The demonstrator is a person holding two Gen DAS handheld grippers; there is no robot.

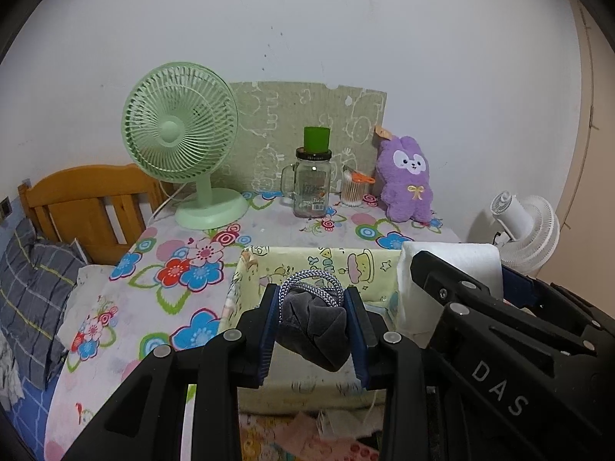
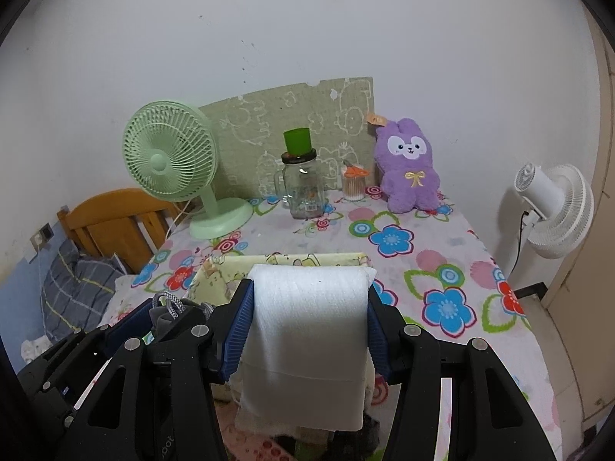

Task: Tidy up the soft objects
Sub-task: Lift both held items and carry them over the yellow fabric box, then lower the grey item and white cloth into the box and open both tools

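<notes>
My left gripper (image 1: pixel 311 326) is shut on a grey velvet pouch (image 1: pixel 315 326) with a grey-white braided cord (image 1: pixel 311 280), held over the near side of a pale yellow cartoon-print fabric basket (image 1: pixel 307 265). My right gripper (image 2: pixel 307 330) is shut on a folded white cloth (image 2: pixel 307 330) that hangs down between its blue pads, just in front of the same basket (image 2: pixel 292 259). The left gripper with its grey pouch (image 2: pixel 165 317) shows at the lower left of the right wrist view. A purple plush bunny (image 1: pixel 405 178) leans on the back wall, also seen as the bunny (image 2: pixel 409 167) from the right.
On the flowered tablecloth (image 1: pixel 184 269) stand a green desk fan (image 1: pixel 180 142), a glass mug jar (image 1: pixel 311 184) topped with a green cup, and a cotton swab holder (image 1: pixel 353 190). A white fan (image 2: pixel 553 207) stands right of the table. A wooden bed headboard (image 1: pixel 88 207) and pillow lie left.
</notes>
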